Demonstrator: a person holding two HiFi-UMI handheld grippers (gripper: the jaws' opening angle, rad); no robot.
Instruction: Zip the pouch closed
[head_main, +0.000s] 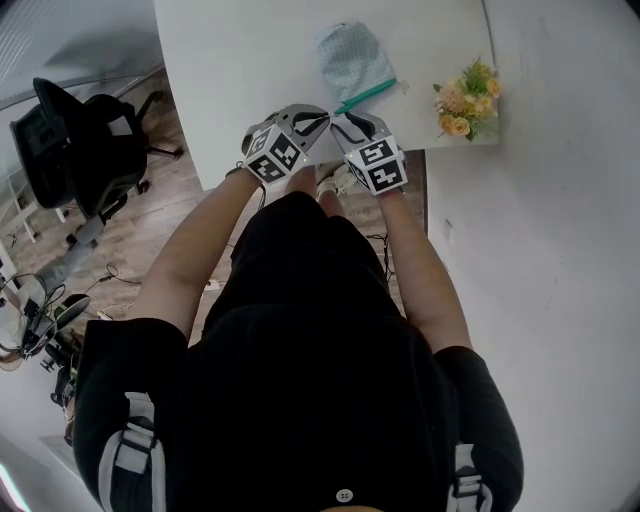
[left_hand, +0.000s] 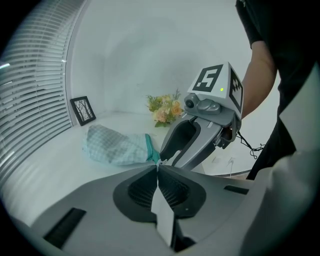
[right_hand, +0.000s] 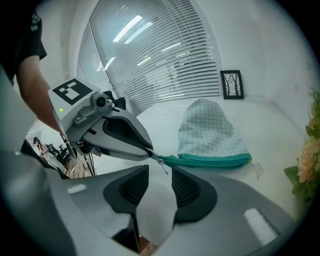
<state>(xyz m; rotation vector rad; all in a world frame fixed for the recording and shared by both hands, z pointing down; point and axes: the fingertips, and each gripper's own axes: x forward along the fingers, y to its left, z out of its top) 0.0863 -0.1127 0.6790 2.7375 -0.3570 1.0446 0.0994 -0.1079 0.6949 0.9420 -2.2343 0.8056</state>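
We hold our left gripper (left_hand: 158, 169) closed on the near end of the teal zipper (right_hand: 210, 161). This zipper edges the pale green checked fabric pouch (head_main: 352, 58), which lies on the white table (head_main: 250, 60) just ahead of both grippers. Our right gripper (right_hand: 160, 182) has its jaws parted, and the small metal zipper pull (right_hand: 163, 167) dangles between their tips with neither pad pressing it. A small bunch of yellow and orange flowers (head_main: 467, 100) stands to the pouch's right.

Checked cloth pouch (right_hand: 212, 132), smooth matt table (head_main: 250, 60)
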